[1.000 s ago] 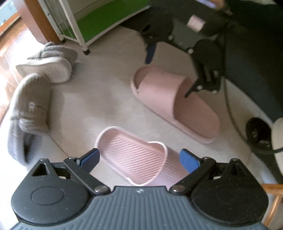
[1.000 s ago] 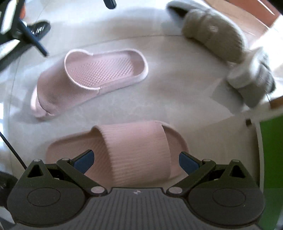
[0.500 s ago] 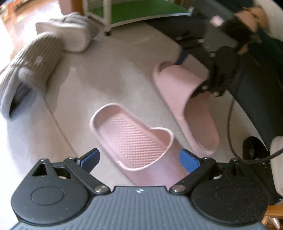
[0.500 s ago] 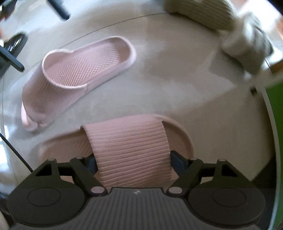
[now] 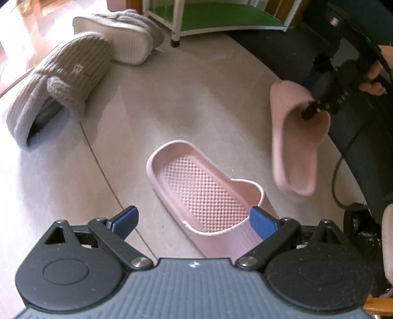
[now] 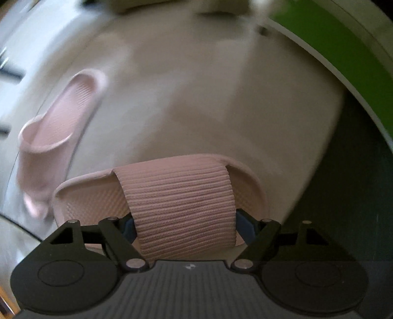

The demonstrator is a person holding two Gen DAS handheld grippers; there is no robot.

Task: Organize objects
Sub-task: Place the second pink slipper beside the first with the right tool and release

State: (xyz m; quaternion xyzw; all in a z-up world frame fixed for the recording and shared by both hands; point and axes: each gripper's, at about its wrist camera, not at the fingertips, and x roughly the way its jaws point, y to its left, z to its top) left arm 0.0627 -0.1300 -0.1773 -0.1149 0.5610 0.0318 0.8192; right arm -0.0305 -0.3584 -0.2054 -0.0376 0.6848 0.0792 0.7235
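Left view only: I see two grey slippers (image 5: 56,81) near the green rack (image 5: 221,14).
Held pink slide (image 6: 181,208): my right gripper (image 6: 184,225) has just clamped its strap (lifted off the floor (image 5: 196,81)).
Second pink slide (image 5: 206,196): lying between my left gripper (image 5: 194,218) pads, untouched, jaws wide.

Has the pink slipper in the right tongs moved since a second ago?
Yes. The held pink slipper has lifted off the floor and swung toward the green rack, unlike the resting pink slipper.
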